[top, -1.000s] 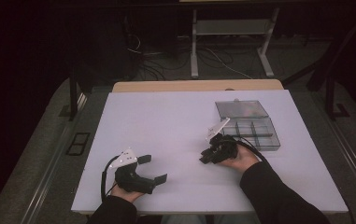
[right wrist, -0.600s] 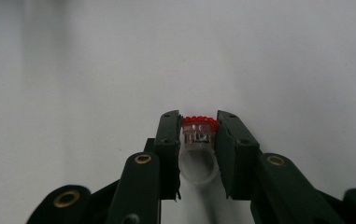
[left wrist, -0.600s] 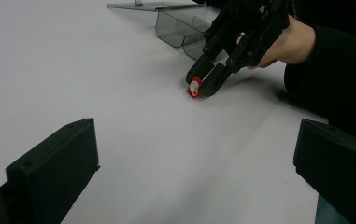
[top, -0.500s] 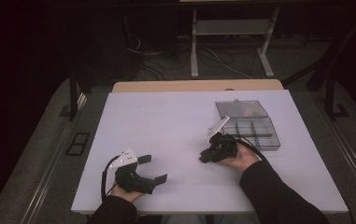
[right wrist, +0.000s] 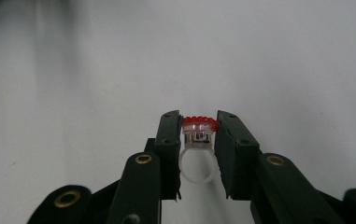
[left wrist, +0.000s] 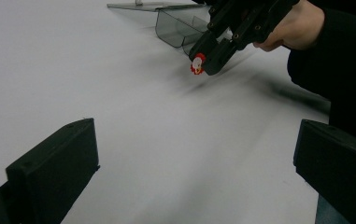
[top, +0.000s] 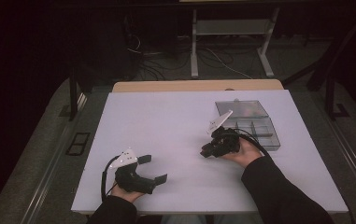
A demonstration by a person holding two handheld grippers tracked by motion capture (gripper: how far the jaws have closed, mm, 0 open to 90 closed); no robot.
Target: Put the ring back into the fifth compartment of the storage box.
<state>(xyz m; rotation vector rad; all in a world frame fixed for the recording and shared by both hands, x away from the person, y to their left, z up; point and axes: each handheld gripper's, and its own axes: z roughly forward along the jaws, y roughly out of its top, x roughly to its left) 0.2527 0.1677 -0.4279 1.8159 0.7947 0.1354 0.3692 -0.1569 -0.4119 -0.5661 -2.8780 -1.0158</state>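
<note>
Above counter (top: pixel 166 121), right hand-held gripper (right wrist: pixel 198 135) clamped on ring (right wrist: pixel 198 140), beside open box (top: pixel 255 130). Left hand-held gripper (top: pixel 153 169) apart, empty. Likely transfer step; next: careful placement.

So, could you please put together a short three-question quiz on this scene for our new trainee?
1. True or false: the right tongs are shut on a ring with a red-edged top.
2. Multiple choice: how do the left tongs stand? A) shut on a block; B) open and holding nothing; C) shut on a cable.
3. Fill the blank: the clear compartment box sits on the white table with its lid ____.

Key: 1 true; 2 B; 3 open.
</note>
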